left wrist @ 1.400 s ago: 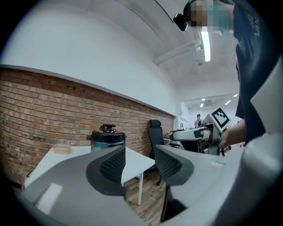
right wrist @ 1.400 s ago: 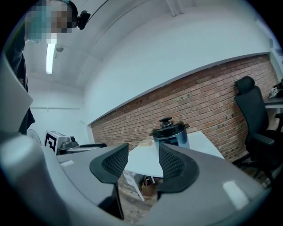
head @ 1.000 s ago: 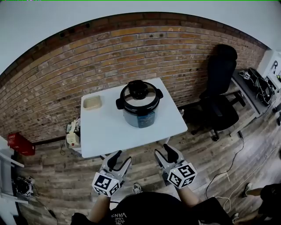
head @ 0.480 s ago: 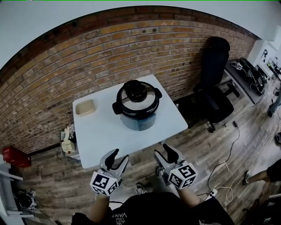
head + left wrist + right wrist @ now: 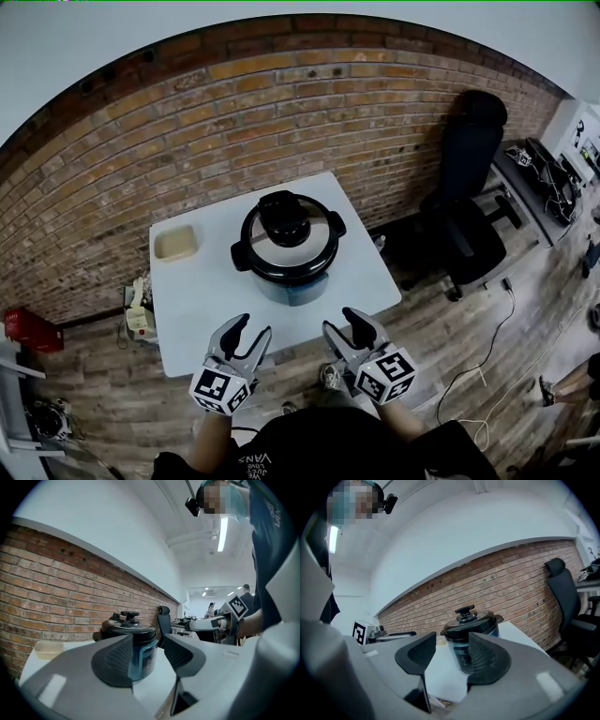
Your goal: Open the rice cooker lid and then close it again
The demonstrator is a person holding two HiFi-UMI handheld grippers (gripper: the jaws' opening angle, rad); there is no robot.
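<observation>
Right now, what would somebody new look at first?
The big black rice cooker, lid shut, in the middle of the white table by the brick wall. Next, the left gripper and right gripper near the table's front edge, jaws open and empty.

The left tongs point(image 5: 147, 651) hide much of the rice cooker point(image 5: 127, 624); its front panel point(image 5: 143, 662) looks unreadably small.

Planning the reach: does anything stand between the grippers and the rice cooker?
Nothing visible: only bare table lies between the left gripper, the right gripper and the rice cooker; the beige tray sits off left.
</observation>
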